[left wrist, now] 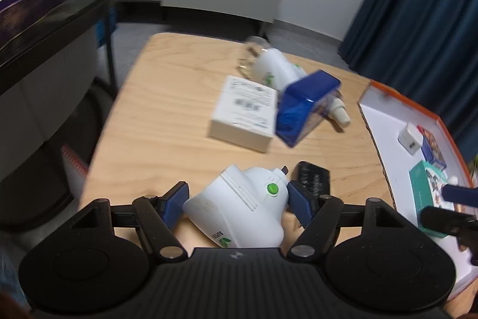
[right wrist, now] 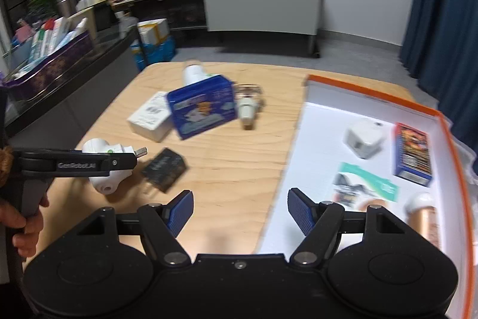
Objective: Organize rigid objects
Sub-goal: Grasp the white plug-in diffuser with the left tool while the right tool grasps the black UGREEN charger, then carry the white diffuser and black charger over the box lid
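Left wrist view: the orange-edged tray (left wrist: 388, 97) holds a white charger (left wrist: 410, 139) and small boxes. The left gripper (left wrist: 236, 199) has its pads against a white plug-in device (left wrist: 239, 208) on the table (left wrist: 167, 109), a black block (left wrist: 312, 177) just beyond.

Right wrist view: the right gripper (right wrist: 239, 213) hangs open and empty over the tray's near edge.

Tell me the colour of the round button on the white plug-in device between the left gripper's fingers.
Bright green button, clearest in the left wrist view.
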